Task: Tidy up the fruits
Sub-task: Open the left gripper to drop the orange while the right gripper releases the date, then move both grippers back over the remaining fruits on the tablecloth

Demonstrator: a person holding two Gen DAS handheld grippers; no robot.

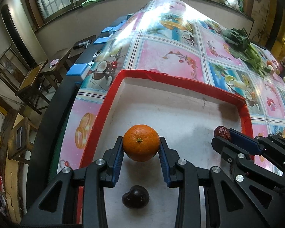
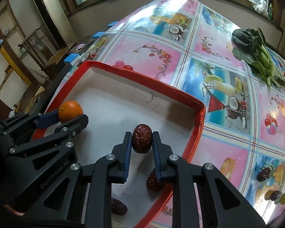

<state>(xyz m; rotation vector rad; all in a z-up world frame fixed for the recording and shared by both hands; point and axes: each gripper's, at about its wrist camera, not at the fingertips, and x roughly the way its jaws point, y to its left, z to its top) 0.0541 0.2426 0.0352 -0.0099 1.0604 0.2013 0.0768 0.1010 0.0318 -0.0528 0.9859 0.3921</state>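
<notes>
over red-rimmed tray (image 1: 106,102), left gripper (image 1: 141,148) holds orange (image 1: 141,142), right gripper (image 2: 142,142) date (image 2: 142,141).

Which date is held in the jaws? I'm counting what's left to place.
The date between the right gripper jaws, above the tray; two others lie on the tray floor.

Table (image 2: 228,148) with fruit-print cloth bears red-rimmed tray (image 2: 196,133) near left, leafy greens (image 2: 256,53) far right.
</notes>
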